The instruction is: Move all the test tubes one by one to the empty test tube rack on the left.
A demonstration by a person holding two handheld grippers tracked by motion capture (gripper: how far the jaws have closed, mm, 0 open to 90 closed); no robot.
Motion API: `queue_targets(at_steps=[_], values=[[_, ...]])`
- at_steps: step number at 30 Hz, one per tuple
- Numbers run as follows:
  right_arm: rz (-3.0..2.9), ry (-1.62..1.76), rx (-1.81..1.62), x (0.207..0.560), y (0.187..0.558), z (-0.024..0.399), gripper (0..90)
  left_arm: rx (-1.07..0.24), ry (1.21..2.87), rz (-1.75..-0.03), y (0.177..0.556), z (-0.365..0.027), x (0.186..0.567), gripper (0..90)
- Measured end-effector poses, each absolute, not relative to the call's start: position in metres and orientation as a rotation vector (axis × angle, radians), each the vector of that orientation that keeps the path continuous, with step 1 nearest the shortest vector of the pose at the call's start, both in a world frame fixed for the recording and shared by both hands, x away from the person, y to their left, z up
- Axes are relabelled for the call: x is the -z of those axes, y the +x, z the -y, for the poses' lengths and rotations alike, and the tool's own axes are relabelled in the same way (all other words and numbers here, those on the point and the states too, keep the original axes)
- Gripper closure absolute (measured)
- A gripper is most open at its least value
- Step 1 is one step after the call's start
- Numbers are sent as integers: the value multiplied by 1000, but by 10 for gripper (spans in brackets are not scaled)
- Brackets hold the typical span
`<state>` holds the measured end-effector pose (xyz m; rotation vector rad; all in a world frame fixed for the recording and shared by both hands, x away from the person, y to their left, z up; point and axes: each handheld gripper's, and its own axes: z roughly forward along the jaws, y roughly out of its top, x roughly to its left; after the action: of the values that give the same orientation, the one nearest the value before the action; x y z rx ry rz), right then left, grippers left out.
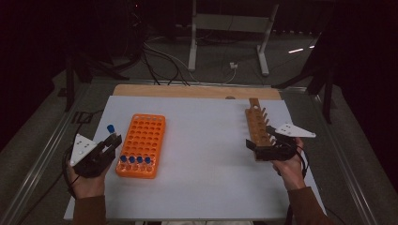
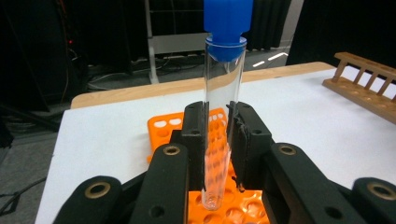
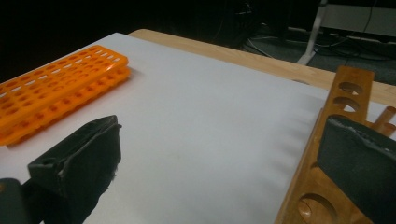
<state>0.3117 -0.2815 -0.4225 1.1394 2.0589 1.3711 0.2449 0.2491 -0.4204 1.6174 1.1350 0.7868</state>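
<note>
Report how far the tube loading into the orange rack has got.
Done: four blue-capped tubes stand in the near row of the orange rack. In hand: the left gripper is shut on a fifth capped tube, upright over the rack. Left: seating that tube. The right gripper is open by the wooden rack, whose visible holes are empty.

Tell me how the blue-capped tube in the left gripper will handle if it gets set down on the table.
The tube is round and smooth, so lying flat it would probably roll. It looks clear and thin-walled, likely fragile if glass, and slippery. The left gripper has its jaws shut on its lower half; standing alone it would likely tip, so the orange rack seems safer.
</note>
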Motion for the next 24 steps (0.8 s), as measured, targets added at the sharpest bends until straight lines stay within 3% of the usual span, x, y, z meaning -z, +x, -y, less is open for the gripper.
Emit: queue_targets(at_steps=[24], values=[[-2056,1157,-1386,428,308,288,0,-745,1669,-1201,231,-252,457,780]])
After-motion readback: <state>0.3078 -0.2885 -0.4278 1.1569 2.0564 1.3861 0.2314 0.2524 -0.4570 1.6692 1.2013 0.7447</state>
